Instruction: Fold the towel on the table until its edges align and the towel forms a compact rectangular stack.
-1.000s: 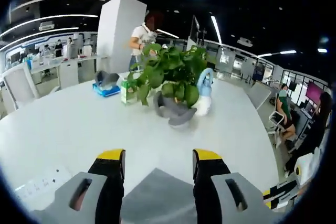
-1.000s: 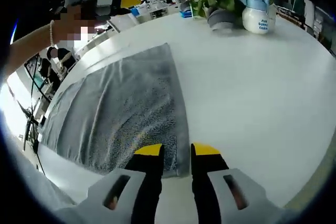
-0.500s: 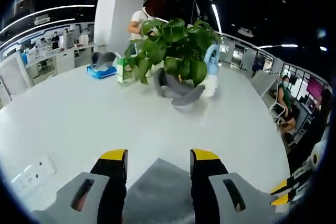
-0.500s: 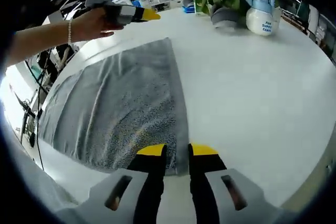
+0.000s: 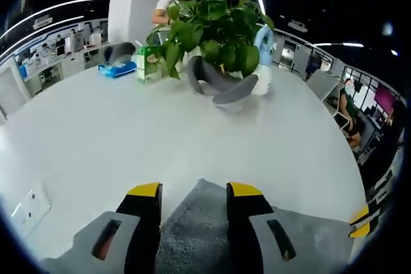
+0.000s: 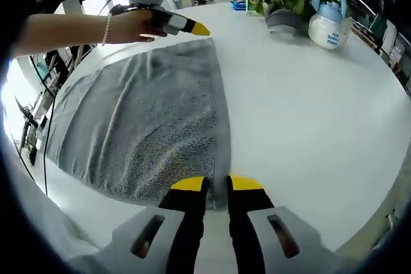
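Towel (image 6: 144,120), grey, lies spread flat on the white round surface (image 6: 308,113), one long edge running up from the right tool (image 6: 216,185). Right tool's yellow-tipped jaws are nearly together, pinching the towel's near corner edge. In the right gripper view the left tool (image 6: 186,27) sits at the towel's far corner, held by a hand (image 6: 131,25) with a bead bracelet. In the left gripper view the left tool (image 5: 191,190) has its jaws apart, towel (image 5: 199,222) corner lying between them; cannot tell if it touches the cloth. Potted plant (image 5: 212,27) in grey pot, pale blue-and-white kettle (image 6: 329,20) just beside it, green carton (image 5: 145,68) and blue box (image 5: 115,68) at the far side, well apart from the towel.
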Tool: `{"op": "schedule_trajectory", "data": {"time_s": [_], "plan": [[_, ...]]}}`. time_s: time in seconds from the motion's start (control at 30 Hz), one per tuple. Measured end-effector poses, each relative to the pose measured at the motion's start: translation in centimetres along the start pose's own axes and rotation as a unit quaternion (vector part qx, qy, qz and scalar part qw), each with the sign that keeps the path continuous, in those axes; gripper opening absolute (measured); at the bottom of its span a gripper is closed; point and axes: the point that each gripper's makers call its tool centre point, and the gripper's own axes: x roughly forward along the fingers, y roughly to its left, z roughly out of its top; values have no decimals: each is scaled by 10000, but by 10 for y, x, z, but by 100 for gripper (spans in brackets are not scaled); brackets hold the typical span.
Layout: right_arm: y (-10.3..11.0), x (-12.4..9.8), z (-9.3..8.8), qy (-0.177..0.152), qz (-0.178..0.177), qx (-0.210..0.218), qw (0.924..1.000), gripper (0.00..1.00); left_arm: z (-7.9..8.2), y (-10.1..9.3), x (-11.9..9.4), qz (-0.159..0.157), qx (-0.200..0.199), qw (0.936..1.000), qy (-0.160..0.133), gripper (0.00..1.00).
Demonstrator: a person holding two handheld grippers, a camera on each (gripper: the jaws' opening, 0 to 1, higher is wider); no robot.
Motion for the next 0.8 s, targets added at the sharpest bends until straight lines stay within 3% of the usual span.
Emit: {"op": "schedule_trajectory", "data": {"time_s": [0.27,0.8], "plan": [[-2,1,-2,64,-40,-19,10000,9,-2,-10,10,-187,114,9997,77,32],[2,4,0,109,-85,-256,9996,7,-13,-7,12,-67,379,9988,294,14]]}}
